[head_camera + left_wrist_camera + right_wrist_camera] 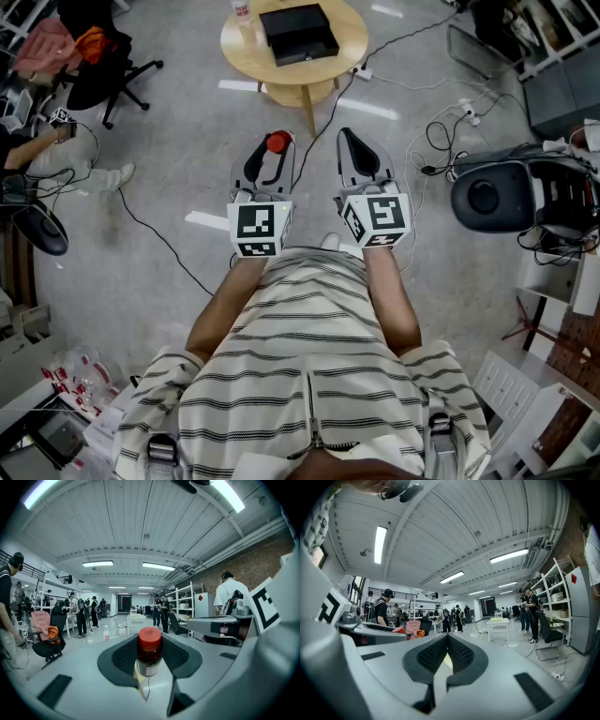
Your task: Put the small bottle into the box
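In the head view both grippers are held side by side in front of the person's chest, above the floor. My left gripper (269, 155) is shut on a small bottle (278, 142) with a red cap. In the left gripper view the small bottle (149, 652) stands upright between the two dark pads (123, 657), cap on top. My right gripper (356, 150) is shut with nothing in it; its pads (461, 654) meet at the tips. The black open box (298, 33) lies on a round wooden table (349, 42) further ahead.
A second bottle (242, 11) stands at the table's left edge. Cables run over the floor (169, 244). An office chair (103, 66) stands far left, a black round device (487, 197) at the right. Several people (77, 613) stand in the room.
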`<state>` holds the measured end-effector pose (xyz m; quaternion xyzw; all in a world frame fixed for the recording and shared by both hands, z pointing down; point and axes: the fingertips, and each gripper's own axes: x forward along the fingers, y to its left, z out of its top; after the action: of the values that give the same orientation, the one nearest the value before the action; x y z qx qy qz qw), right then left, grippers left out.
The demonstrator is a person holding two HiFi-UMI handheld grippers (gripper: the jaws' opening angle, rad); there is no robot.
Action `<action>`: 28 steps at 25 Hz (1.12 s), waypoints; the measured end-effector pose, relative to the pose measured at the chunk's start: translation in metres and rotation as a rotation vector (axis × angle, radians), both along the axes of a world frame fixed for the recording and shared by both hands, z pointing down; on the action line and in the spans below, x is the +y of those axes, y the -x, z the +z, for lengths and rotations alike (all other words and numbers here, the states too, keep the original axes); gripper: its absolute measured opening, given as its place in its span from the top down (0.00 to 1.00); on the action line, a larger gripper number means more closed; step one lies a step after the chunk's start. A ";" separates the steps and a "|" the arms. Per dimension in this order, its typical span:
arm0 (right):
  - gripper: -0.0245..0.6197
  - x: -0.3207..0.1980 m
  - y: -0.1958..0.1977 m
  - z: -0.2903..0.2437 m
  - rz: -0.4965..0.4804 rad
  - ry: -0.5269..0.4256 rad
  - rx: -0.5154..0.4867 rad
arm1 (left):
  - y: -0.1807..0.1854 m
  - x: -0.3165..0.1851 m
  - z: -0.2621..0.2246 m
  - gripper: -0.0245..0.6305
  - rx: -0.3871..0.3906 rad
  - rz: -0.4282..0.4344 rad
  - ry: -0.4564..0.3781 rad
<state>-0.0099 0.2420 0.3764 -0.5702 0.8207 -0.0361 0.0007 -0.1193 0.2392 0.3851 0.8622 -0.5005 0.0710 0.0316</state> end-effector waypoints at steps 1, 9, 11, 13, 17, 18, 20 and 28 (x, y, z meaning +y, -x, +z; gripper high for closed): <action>0.94 0.000 -0.001 0.000 -0.002 -0.001 -0.001 | -0.001 0.000 0.000 0.73 0.000 0.001 0.000; 0.94 0.005 -0.020 0.005 0.006 0.018 -0.031 | -0.020 0.007 0.001 0.73 -0.014 0.004 -0.009; 0.94 0.005 -0.024 0.007 0.004 0.023 -0.028 | -0.024 0.008 0.002 0.73 -0.017 0.003 -0.007; 0.94 0.006 -0.028 0.008 0.002 0.022 -0.020 | -0.029 0.010 0.004 0.73 -0.017 -0.002 -0.002; 0.94 0.003 -0.039 0.011 -0.015 0.021 -0.024 | -0.042 0.010 0.008 0.73 -0.024 -0.018 0.002; 0.94 0.002 -0.043 0.012 -0.021 0.020 -0.025 | -0.046 0.009 0.009 0.73 -0.025 -0.022 0.003; 0.94 -0.001 -0.050 0.015 -0.033 0.017 -0.026 | -0.055 0.008 0.013 0.73 -0.028 -0.031 0.004; 0.94 0.004 -0.079 0.018 -0.080 0.010 -0.020 | -0.087 0.016 0.016 0.73 -0.021 -0.073 0.000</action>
<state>0.0696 0.2455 0.3939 -0.5364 0.8427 -0.0460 0.0045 -0.0319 0.2553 0.4011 0.8426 -0.5319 0.0790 0.0289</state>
